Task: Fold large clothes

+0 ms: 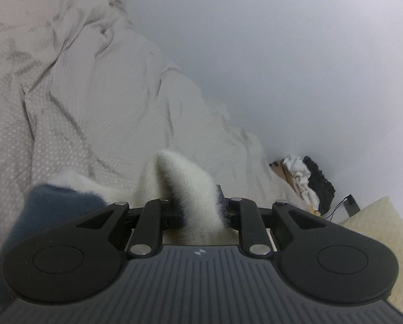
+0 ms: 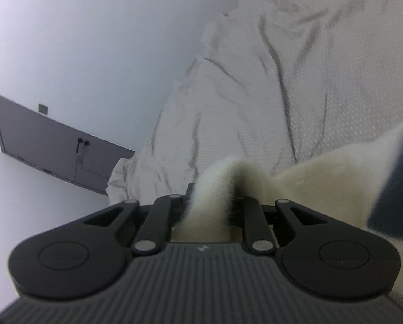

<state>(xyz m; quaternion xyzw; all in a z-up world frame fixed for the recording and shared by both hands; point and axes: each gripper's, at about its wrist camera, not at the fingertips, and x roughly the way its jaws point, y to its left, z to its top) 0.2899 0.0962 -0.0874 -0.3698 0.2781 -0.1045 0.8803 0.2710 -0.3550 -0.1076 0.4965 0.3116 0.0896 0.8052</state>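
Left gripper (image 1: 194,205) clamps a fold of the sweater (image 1: 185,181) (white, fuzzy, blue panel); right gripper (image 2: 210,202) likewise grips it; garment held above rumpled bedsheet (image 1: 74,86)

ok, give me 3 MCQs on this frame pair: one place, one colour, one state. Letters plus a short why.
1. Where is the fuzzy garment relative to the left tool?
A. pinched in it
B. lying flat on the bed, apart from it
C. on the floor

2. What colours does the garment show?
A. red and black
B. cream with a dark blue section
C. all green

3. What state is the right tool in?
A. wide open, nothing in it
B. shut on the garment
C. out of view

Key: 1 A, a cream fold rises from between its fingers. 2 B, the cream pile meets a blue section at the right edge of the right wrist view. 3 B, fabric is bunched between its fingers above the wrinkled white bedding.
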